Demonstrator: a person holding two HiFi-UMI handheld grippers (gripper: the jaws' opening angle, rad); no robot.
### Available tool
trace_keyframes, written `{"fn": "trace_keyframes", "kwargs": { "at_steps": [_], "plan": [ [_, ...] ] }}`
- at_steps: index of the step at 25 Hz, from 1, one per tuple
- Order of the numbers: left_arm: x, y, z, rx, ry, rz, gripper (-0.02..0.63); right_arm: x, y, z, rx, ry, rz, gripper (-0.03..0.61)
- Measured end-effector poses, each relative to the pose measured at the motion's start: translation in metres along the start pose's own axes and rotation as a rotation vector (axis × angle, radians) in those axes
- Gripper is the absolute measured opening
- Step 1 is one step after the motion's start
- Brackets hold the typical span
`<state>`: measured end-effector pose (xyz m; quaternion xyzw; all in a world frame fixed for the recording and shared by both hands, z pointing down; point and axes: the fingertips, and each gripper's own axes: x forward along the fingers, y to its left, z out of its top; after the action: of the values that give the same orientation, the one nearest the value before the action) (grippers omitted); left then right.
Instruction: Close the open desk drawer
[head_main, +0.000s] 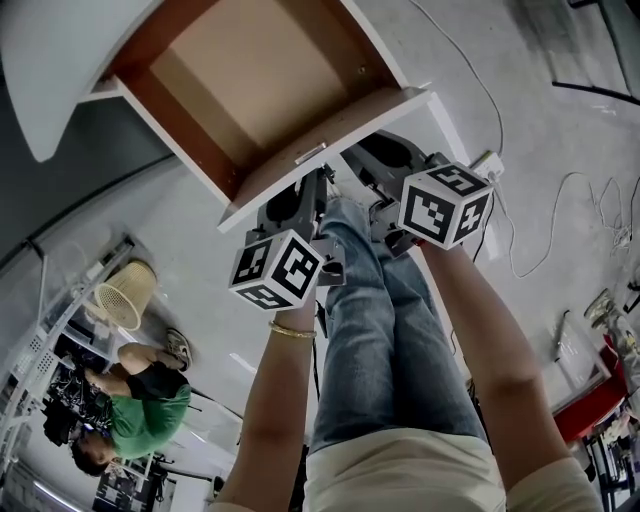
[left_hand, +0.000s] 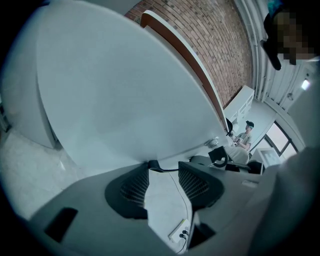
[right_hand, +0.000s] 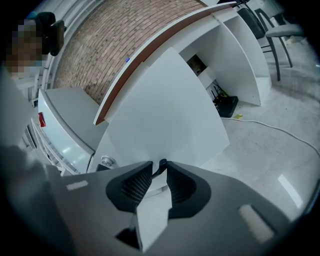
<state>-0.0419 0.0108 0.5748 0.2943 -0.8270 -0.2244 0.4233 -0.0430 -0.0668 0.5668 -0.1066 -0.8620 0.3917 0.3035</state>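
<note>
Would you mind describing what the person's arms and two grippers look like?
The left gripper and right gripper are dark grey with ribbed black pads; each carries a white cube with black square markers. No sleeves show; a gold bangle circles the left wrist.

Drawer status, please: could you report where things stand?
Drawer open, looks empty. Left gripper and right gripper at its front, fingers apart. Nothing seen blocking it.

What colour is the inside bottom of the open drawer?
The drawer bottom is light tan; the head view shows it best.
</note>
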Motion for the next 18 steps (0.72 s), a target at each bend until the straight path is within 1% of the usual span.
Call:
{"fn": "trace_keyframes", "kwargs": {
  "at_steps": [18],
  "plan": [
    [-0.012, -0.015, 0.018, -0.03, -0.031, -0.026, 0.176, -0.008, 0.019, 0.017, -0.018, -0.027, 0.022, 0.1]
  ]
}}
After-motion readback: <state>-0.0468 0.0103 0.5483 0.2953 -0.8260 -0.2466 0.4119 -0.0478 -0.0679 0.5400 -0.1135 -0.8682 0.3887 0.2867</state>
